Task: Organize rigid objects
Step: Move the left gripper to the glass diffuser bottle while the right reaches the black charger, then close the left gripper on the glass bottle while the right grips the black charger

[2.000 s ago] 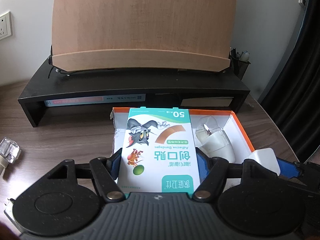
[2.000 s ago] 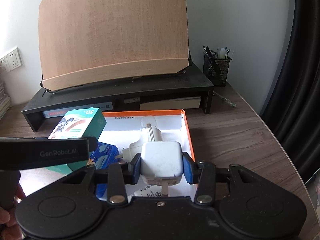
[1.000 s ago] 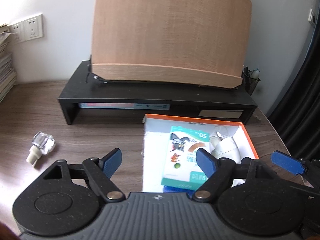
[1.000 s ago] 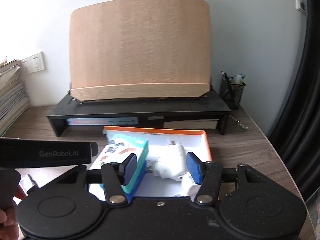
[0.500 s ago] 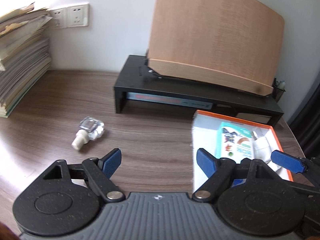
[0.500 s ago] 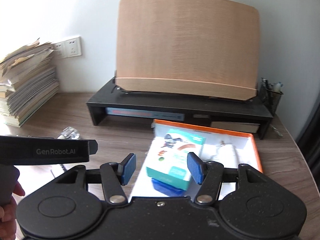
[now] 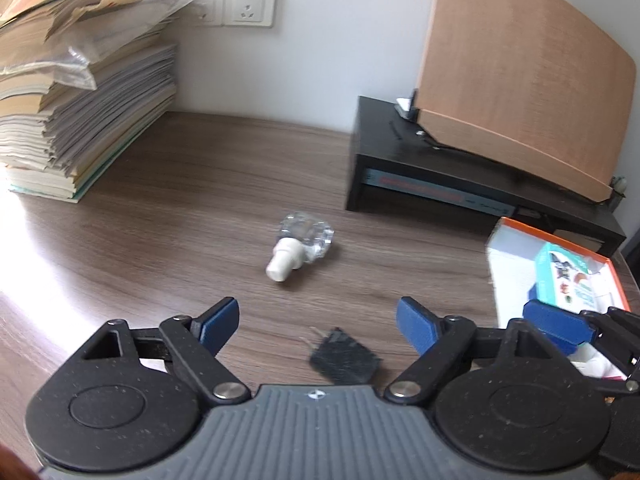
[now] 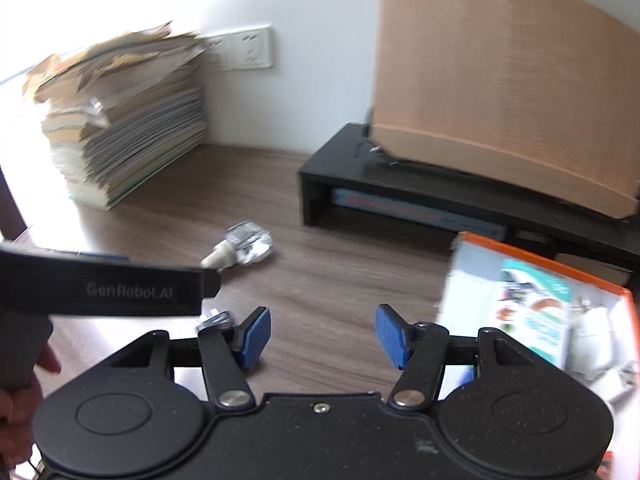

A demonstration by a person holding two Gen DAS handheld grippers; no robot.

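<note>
Two items lie loose on the wooden tabletop [image 7: 208, 208]: a small clear glass bottle [image 7: 301, 244] with a white neck, on its side near the middle, and a small black plug-like object [image 7: 344, 356] with metal prongs, close in front of the left gripper [image 7: 318, 322]. Off to the right, the orange-rimmed box [image 7: 560, 242] already holds a teal adhesive-bandage carton [image 7: 562, 278] and, in the right wrist view, a white adapter [image 8: 592, 336] beside it.

Both grippers are empty. The left gripper's jaws are opening, spread wide, with the black object lying low between them but untouched by the blue pads. The right gripper [image 8: 322, 338] is also opening, to a moderate gap, with only bare tabletop between its pads; the bottle sits well ahead of it and to its left.

Judging from this layout, the step in hand is a reach toward the remaining loose items, with part of the sorting into the box done. The next move likely calls for lowering the left gripper around the black object, squaring the pads on its flat sides clear of the prongs, before closing. The bottle would need a grip across its faceted body, since glass on its side may roll or slip. Motion blur in the right view hides finer detail.
</note>
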